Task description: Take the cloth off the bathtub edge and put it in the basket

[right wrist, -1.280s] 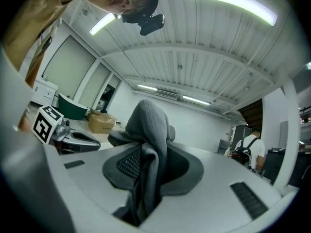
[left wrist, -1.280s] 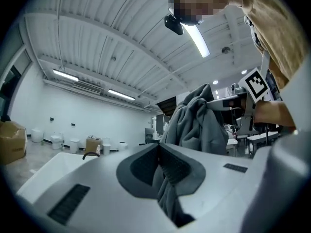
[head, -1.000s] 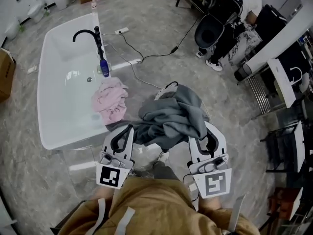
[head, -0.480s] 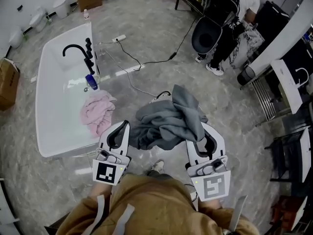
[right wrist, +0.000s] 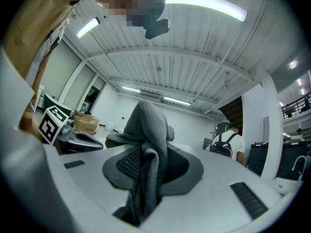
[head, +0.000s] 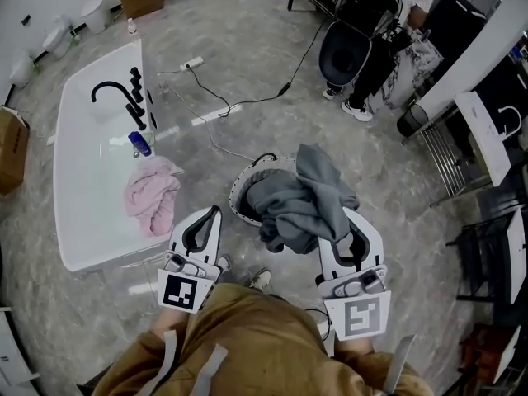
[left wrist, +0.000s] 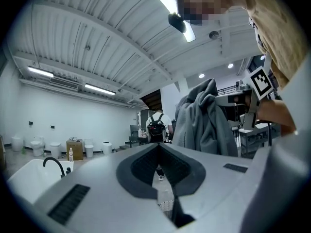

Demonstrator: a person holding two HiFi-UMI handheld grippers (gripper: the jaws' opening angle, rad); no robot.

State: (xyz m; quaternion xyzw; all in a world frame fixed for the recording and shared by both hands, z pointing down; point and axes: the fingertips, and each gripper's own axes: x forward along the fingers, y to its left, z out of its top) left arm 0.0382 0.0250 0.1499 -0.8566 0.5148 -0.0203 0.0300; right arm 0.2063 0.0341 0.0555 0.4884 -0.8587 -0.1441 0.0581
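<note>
so that it can be dropped in, the grey cloth (head: pixel 305 200) is held pinched by the right gripper (head: pixel 337 218) over the basket (head: pixel 234 198), the left gripper (head: pixel 214 213) being closed and empty.

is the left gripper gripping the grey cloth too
No: in the left gripper view the left gripper has its jaws together on nothing, and the grey cloth is pinched by the right gripper alone.
</note>
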